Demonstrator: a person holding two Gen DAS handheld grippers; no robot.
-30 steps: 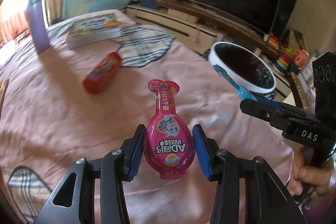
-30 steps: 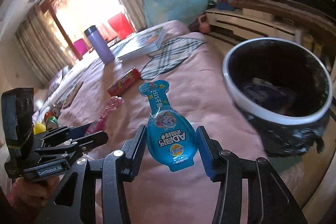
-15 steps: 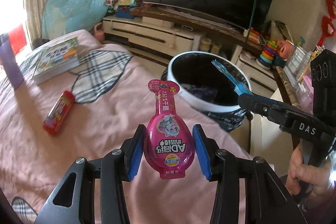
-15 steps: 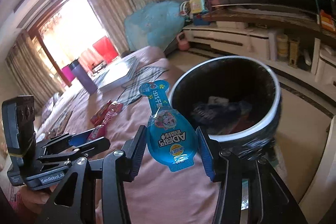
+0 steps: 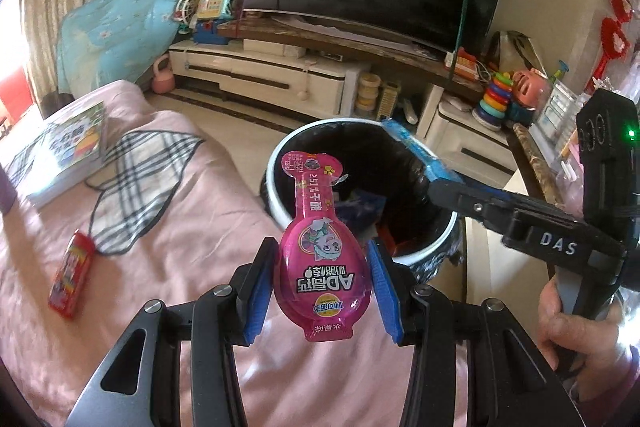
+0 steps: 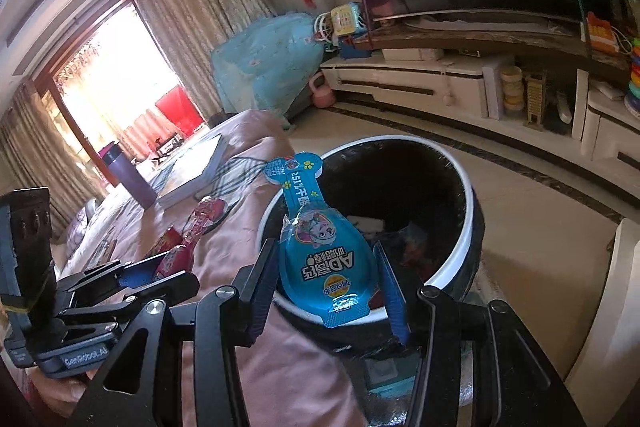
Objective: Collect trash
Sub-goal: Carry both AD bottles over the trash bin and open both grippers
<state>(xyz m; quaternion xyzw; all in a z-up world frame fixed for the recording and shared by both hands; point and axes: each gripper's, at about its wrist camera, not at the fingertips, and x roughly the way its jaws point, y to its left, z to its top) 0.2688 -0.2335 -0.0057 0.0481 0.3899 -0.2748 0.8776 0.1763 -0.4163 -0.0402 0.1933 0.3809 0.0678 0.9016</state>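
My left gripper (image 5: 320, 283) is shut on a pink spoon-shaped snack pouch (image 5: 320, 259), which stands upright between the blue pads. It hangs over the bed's edge, just short of the white-rimmed black trash bin (image 5: 274, 201). My right gripper (image 6: 328, 287) is shut on a matching blue pouch (image 6: 326, 259), held above the near rim of the bin (image 6: 466, 243), which has trash inside. In the left wrist view the blue pouch (image 5: 406, 143) pokes out over the bin from the right gripper (image 5: 434, 187). The right wrist view shows the left gripper (image 6: 160, 275) with the pink pouch (image 6: 200, 223) at lower left.
A red packet (image 5: 70, 275), a checked cloth (image 5: 136, 179) and a book (image 5: 68, 147) lie on the pink bed cover (image 5: 160, 267). A purple bottle (image 6: 128, 179) stands further back. Beyond the bin is bare floor (image 6: 540, 211), then a low TV stand (image 5: 280, 71).
Both grippers have swung with their pouches from above the bed toward the trash bin, which now sits close below them. Both grips are unchanged.
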